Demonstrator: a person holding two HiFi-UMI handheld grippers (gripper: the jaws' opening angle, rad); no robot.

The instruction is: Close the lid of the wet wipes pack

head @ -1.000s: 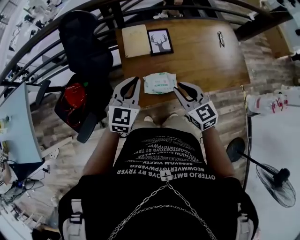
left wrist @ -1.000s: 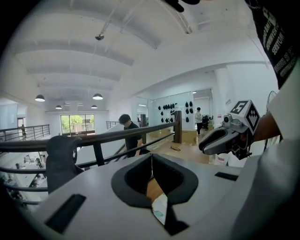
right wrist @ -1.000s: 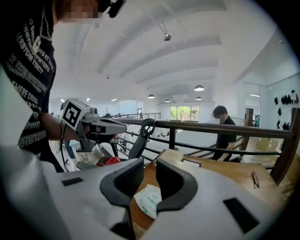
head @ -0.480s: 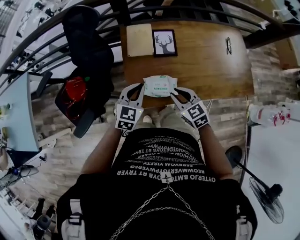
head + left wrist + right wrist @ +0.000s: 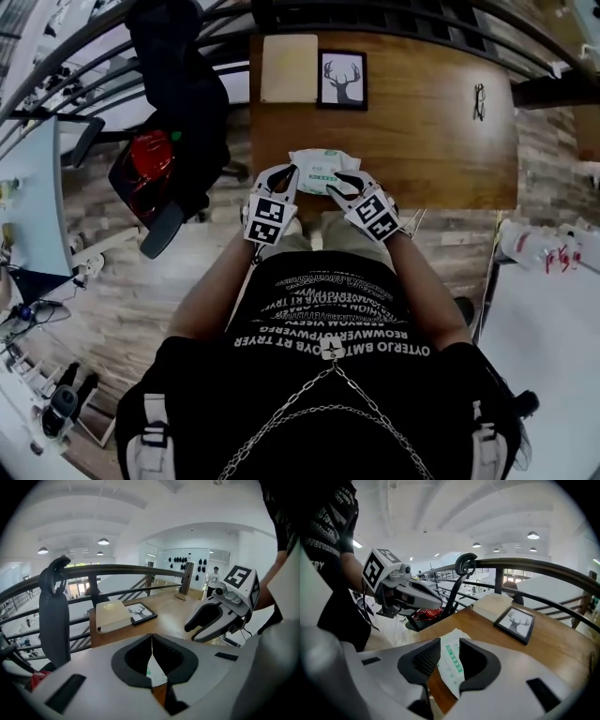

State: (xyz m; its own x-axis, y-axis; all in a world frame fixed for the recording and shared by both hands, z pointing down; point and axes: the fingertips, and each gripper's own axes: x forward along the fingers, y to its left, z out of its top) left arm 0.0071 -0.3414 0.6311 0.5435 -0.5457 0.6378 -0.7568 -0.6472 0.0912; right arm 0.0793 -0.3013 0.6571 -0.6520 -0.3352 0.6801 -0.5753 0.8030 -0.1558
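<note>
Your wet wipes pack (image 5: 323, 172) lies at the surface's (image 5: 422, 131) six o'clock edge. At its nine, your left hand-held gripper (image 5: 287, 172) is closed and empty. At three, your right hand-held gripper (image 5: 339, 186) has just been opening, the pack between its jaws, ungripped.

A brown wooden table (image 5: 441, 141) carries a cream rectangular book (image 5: 289, 68) at eleven o'clock, a black-framed deer print (image 5: 342, 80) just beside it at twelve, and dark-framed spectacles (image 5: 479, 101) at two. A black office chair (image 5: 178, 84) stands off its nine o'clock edge.
</note>
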